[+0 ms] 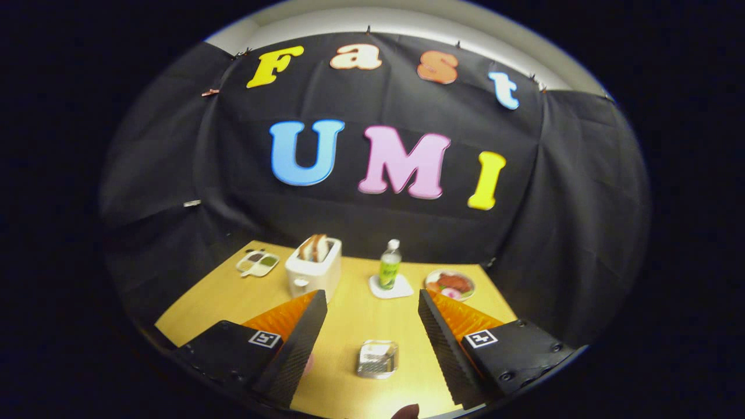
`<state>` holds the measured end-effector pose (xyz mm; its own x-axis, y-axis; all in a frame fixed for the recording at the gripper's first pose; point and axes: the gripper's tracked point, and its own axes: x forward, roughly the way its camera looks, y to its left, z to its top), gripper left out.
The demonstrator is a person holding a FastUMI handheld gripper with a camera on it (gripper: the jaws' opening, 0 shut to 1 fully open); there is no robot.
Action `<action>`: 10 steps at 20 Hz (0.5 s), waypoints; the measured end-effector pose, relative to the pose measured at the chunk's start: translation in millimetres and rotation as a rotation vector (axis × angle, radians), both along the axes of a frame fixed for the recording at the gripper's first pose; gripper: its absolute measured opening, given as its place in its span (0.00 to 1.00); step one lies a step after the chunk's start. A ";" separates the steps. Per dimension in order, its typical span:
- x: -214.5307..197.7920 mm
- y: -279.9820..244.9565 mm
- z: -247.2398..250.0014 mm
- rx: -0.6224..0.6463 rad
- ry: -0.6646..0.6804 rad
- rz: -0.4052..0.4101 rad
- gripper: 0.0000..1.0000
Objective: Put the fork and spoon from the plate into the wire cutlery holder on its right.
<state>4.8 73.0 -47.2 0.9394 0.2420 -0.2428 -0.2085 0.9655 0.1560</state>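
My gripper (372,297) is open and held above the wooden table (349,326), with nothing between its fingers. Below and between the fingers, close to the table's near edge, stands the small wire cutlery holder (377,359). It looks like a shiny square basket seen from above. To the holder's left, a sliver of a pink plate (308,364) peeks out from behind the left finger (297,343). The rest of the plate and whatever lies on it is hidden by that finger.
Beyond the fingers stand a white toaster (313,269) with bread in it, a green-labelled bottle (389,266) on a white coaster, and a plate of food (450,284) at the far right. A small divided dish (258,263) lies far left.
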 end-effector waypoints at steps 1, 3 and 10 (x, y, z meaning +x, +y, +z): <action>-4.8 21.9 -12.0 0.041 0.080 0.069 0.98; -11.6 60.0 -36.9 0.113 0.237 0.180 0.99; -42.6 135.2 -134.6 0.058 0.629 0.348 0.95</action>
